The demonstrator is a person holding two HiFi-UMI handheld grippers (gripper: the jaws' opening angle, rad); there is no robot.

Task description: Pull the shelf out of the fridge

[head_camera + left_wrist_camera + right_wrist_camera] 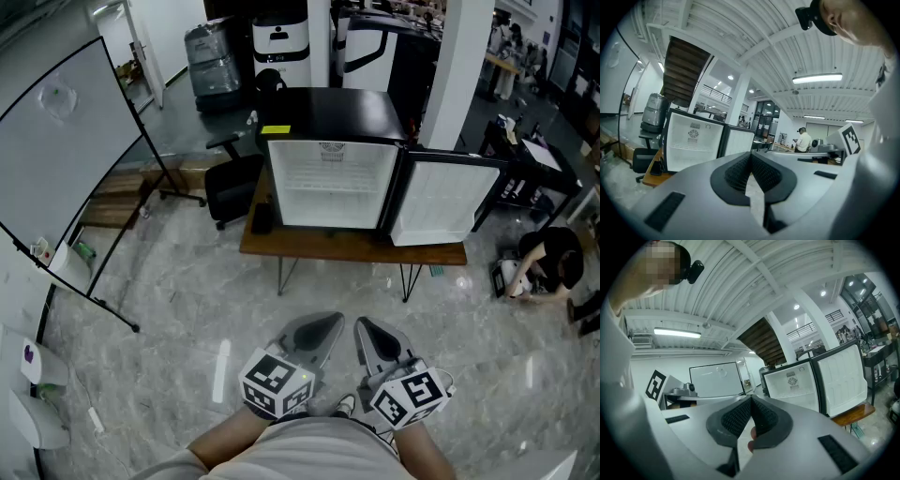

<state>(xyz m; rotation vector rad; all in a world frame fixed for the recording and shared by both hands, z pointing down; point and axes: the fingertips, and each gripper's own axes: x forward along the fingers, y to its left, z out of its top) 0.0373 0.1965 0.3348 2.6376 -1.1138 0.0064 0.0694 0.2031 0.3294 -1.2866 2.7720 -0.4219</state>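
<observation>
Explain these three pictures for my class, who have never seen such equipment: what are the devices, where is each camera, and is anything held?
A person holds two hand tools, the left gripper and the right gripper, each with two fingers. One picture comes from a camera on the person's head, looking down; the other two cameras ride on the grippers. Both pairs of fingers are shut on nothing. Ahead, a small fridge stands on a wooden table, door open, its shelf inside.
</observation>
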